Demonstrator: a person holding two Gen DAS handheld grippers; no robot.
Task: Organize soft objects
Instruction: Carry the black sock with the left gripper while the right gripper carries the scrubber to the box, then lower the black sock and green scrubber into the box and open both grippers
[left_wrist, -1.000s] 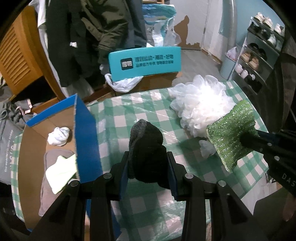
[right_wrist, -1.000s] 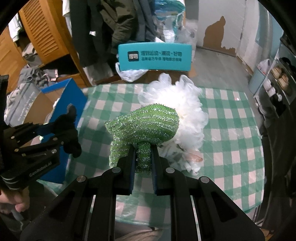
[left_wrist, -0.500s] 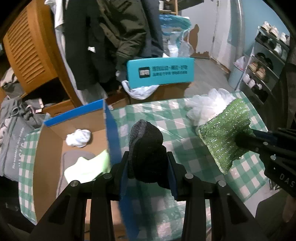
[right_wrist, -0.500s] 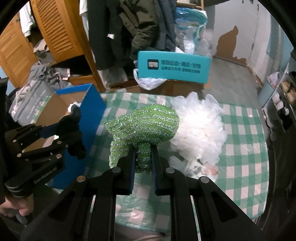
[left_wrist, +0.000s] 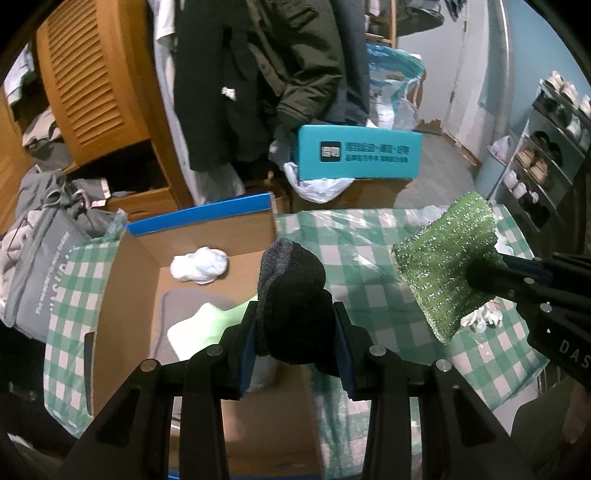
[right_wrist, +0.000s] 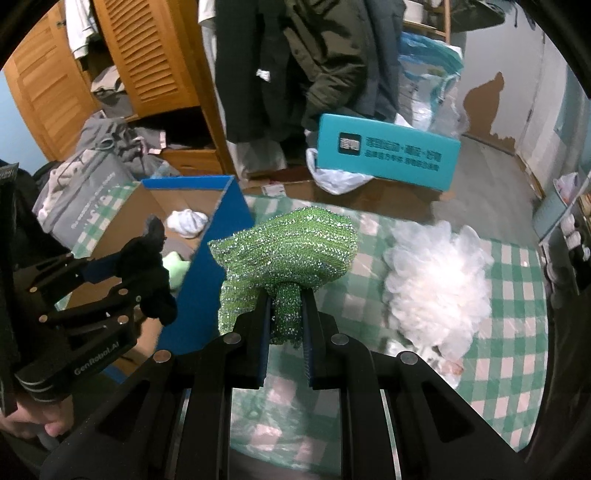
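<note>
In the left wrist view, a dark sock (left_wrist: 291, 295) is pinched between the jaws of the left gripper (left_wrist: 295, 332) in the lower middle of the frame. The sock is squashed from both sides and sticks up above the jaws, so it cannot slip out. Behind it, in the middle left of the frame, an open cardboard box (left_wrist: 207, 221) with a blue edge is seen on the surface (left_wrist: 354, 240), which is covered with a green and white checked cloth. A white balled sock (left_wrist: 199, 264) and a pale green cloth (left_wrist: 210, 325) are already lying inside the box. The dark sock is held over the near edge of the box, most likely so that it can be dropped in with the others. At the right of the frame, a green sparkly scrubber (left_wrist: 447, 266) is held up above the surface.

In the right wrist view, the green sparkly scrubber is nipped by its lower part between the nearly closed jaws of the right gripper (right_wrist: 286, 314) in the middle of the frame. Its top flops over like a cap. It is kept just right of the blue box wall, probably waiting for its turn. A white puffy bath ball (right_wrist: 439, 277) is left lying on the surface at the right. The left gripper with its dark sock is seen at the left, over the box.
</note>
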